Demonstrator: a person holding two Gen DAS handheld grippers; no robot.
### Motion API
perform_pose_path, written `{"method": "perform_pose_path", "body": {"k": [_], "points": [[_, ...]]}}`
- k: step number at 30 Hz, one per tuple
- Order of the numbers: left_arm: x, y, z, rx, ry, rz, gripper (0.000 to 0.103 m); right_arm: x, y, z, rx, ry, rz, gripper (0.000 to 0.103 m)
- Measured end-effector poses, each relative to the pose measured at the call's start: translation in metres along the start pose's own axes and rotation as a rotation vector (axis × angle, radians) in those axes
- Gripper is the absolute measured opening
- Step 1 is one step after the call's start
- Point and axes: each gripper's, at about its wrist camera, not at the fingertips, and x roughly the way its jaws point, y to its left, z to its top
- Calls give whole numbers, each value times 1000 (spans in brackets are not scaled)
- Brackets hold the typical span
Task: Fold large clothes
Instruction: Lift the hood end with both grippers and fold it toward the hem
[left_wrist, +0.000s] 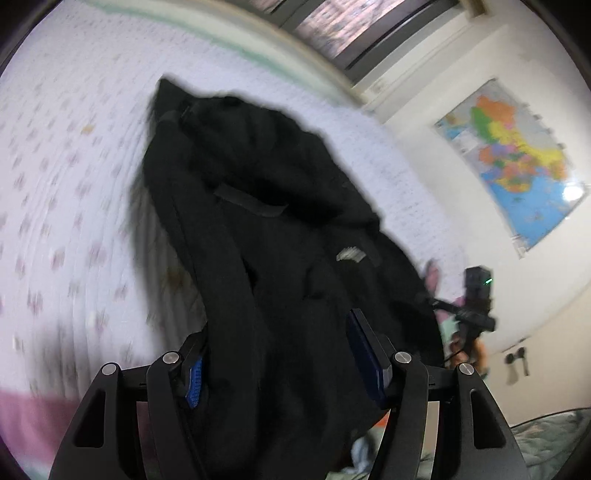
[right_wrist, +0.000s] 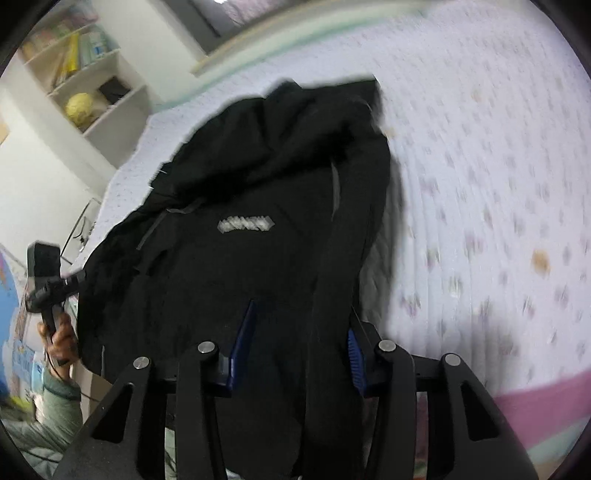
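1. A black jacket (left_wrist: 266, 221) is seen spread over a bed (left_wrist: 66, 192) covered with a white, flower-printed quilt, reaching away from both hand-held grippers toward the far edge of the bed.
2. The left hand-held gripper (left_wrist: 284, 354) is seen with the near end of the jacket bunched between its blue pads (left_wrist: 195, 380); the jaws stand partly apart, and whether the cloth is actually pinched cannot be told.
3. The right hand-held gripper (right_wrist: 299, 350) is likewise filled with black cloth between its blue pads (right_wrist: 355, 358); a firm clasp cannot be confirmed through the blur.
4. A pale printed label (right_wrist: 245, 223) is seen on the jacket, ahead of the right hand-held gripper.
5. To the left of the right hand-held gripper, the other handle is held by a hand (right_wrist: 59, 339) in a pale green sleeve.
6. A coloured wall map (left_wrist: 517, 162) is seen ahead and to the right of the left hand-held gripper.
7. A shelf unit (right_wrist: 92, 85) holding a yellow ball is seen far ahead and to the left of the right hand-held gripper.
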Motion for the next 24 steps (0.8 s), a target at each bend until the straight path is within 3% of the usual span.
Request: {"method": "perform_pose_path", "body": {"k": [4,8,11,12,13,14,15,20,24], "points": [[6,6,-47,-18,68,75,65,0,-5,-32,12,44,6,50],[-7,2,-80,-20,55,83,65,-14,12,-69,-55,85,-8,50],[-5,0,-93,-19,67,132,65,-18,29,-91,-126,104,-72,50],[0,1,-95,-24,76,158,59,-19,31,-95,-136,97,-93,42],[3,2,-96,-26,78,198,40,-20,33,-95,-141,85,-110,35],[6,3,-95,-31,75,229,29,-22,35,-95,-140,68,-120,18],[4,5,-92,-49,62,238,16,-28,34,-91,-126,44,-104,15],[-46,5,-66,-104,-122,79,12,-69,30,-66,-87,-70,23,15],[-80,-1,-19,-112,-273,-41,12,-98,26,-22,-49,-186,153,15]]}}
